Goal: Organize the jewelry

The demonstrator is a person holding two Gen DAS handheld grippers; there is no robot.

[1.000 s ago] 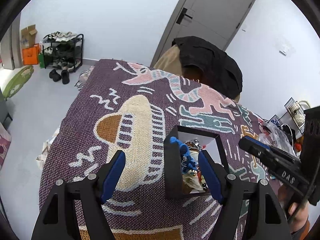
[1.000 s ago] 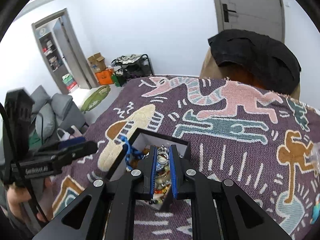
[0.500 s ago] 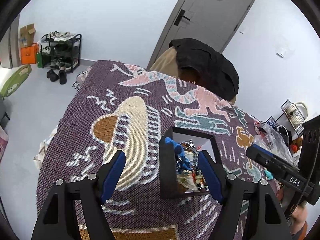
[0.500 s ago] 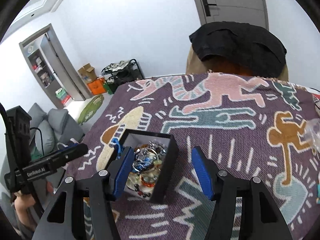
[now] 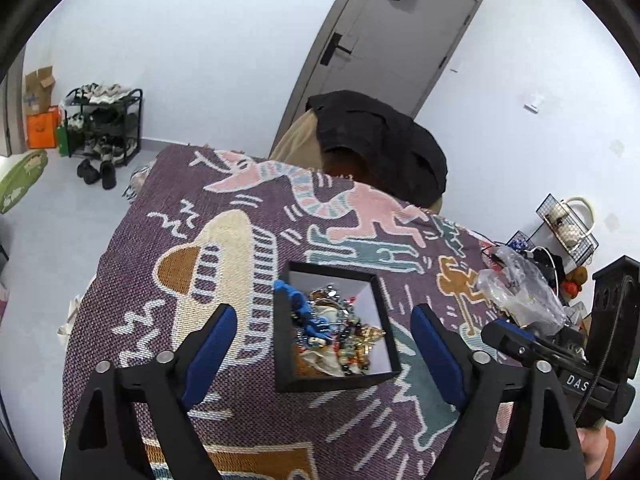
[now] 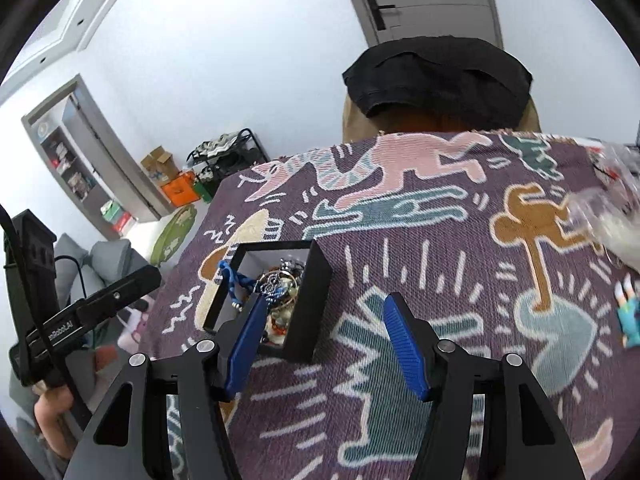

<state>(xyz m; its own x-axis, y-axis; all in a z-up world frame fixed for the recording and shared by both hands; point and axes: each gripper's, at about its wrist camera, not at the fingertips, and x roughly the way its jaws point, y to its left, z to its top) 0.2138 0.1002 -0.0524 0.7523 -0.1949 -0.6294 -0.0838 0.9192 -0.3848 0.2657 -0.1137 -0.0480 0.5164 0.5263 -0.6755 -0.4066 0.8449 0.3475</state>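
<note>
Left gripper, jaws just widened, hovers over patterned tablecloth.

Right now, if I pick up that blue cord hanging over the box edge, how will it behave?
The blue cord looks braided and limp, so it would probably sag and dangle. It runs into the tangled jewelry pile inside the black box, so lifting it may well drag other pieces along.
</note>
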